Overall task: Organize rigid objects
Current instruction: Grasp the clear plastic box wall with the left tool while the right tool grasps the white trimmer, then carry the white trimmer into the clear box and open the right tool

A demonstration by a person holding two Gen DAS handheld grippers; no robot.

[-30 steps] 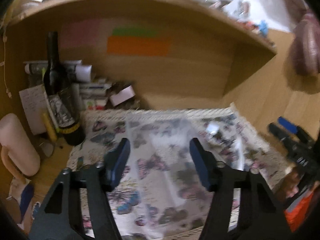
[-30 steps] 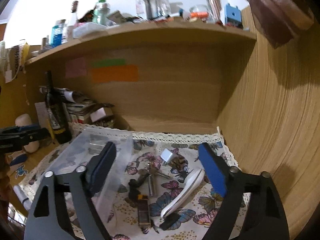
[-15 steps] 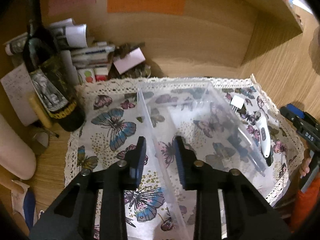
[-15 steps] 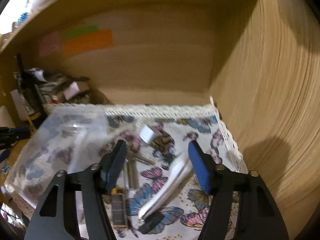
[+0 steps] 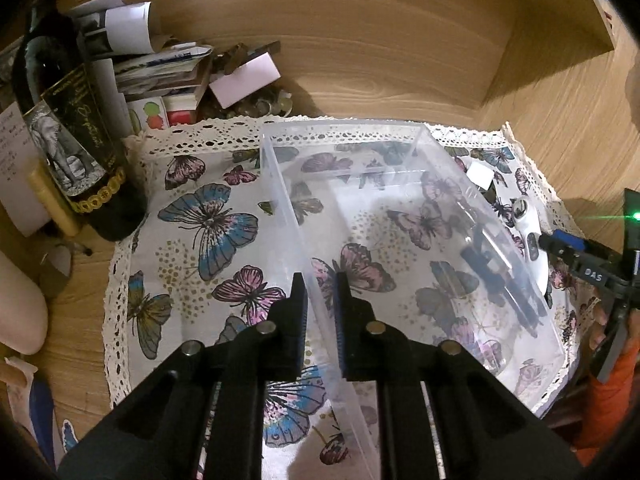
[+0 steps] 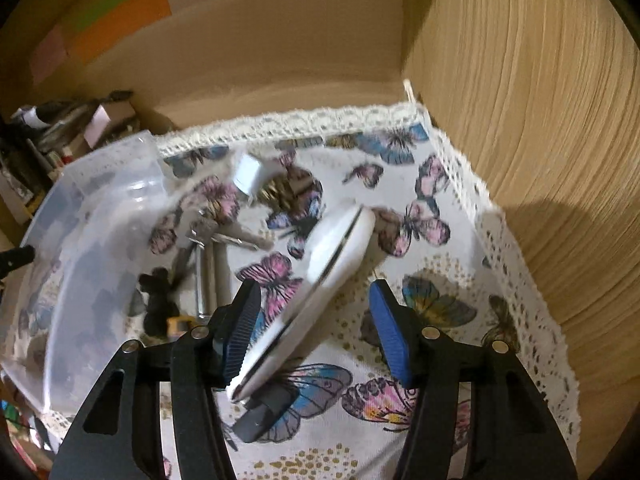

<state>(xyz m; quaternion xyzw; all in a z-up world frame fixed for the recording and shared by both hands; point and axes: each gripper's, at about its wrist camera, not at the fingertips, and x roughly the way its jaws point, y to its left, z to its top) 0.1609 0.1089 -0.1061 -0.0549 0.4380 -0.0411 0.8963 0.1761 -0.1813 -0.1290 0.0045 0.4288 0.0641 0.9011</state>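
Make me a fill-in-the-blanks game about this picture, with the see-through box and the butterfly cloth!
1. The left tongs are pinching the wall of the clear plastic ____.
2. The cloth under everything is printed with ____.
3. The long white gadget between the fingers of the right tongs lies on the cloth, ____ the clear box.
4. The dark bottle beside the cloth has an ____ pictured on its label.

Missing words: box; butterflies; outside; elephant
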